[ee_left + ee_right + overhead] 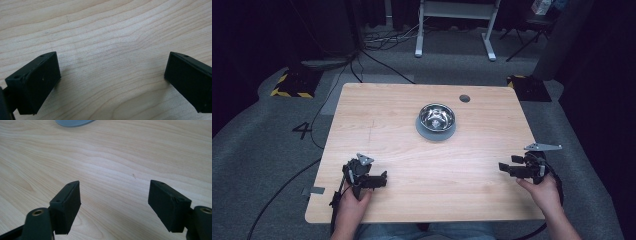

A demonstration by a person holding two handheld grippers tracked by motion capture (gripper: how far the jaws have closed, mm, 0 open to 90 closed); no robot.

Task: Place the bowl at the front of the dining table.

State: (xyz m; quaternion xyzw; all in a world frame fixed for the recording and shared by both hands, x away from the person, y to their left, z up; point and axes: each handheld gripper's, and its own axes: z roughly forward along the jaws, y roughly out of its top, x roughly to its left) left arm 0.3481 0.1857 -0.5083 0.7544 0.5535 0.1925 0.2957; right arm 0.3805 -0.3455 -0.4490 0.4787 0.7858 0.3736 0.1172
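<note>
Light wood worktop (402, 150) w/ a small round hole (464, 98) near far edge. Grey carpet floor (272, 165) around it, chalked "4" (302, 130) at left. Black cables (377, 60) run across floor. Yellow-black striped base (292, 84) far left; white desk frame (454, 25) at back.

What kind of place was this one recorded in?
Probably a lab or recording studio: a lone wooden table on grey carpet, loose cables across the floor, and yellow-black hazard-striped bases.
</note>
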